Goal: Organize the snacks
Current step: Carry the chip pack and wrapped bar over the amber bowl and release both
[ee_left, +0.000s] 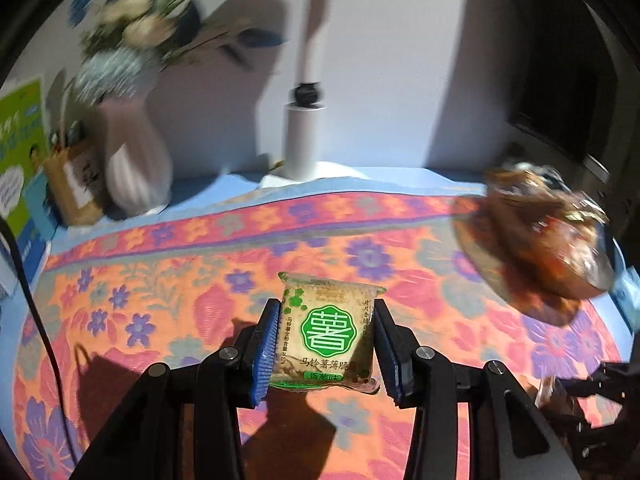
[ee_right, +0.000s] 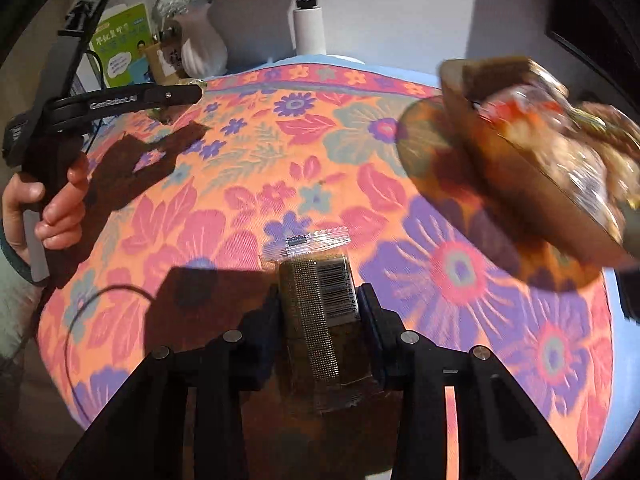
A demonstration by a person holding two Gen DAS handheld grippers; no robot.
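left claw (ee_left: 326, 344) clamping green snack packet (ee_left: 330, 334) (upright), above floral cloth (ee_left: 160, 272)

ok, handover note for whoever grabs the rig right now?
Left tool: shut on a green-label snack packet, held above the floral cloth.
Right tool: shut on a brown packet, barcode side up.
Wooden bowl, far right of the table, already holds several wrapped snacks.
Left to do: both held packets likely go into the bowl. No other loose snacks show on the cloth.
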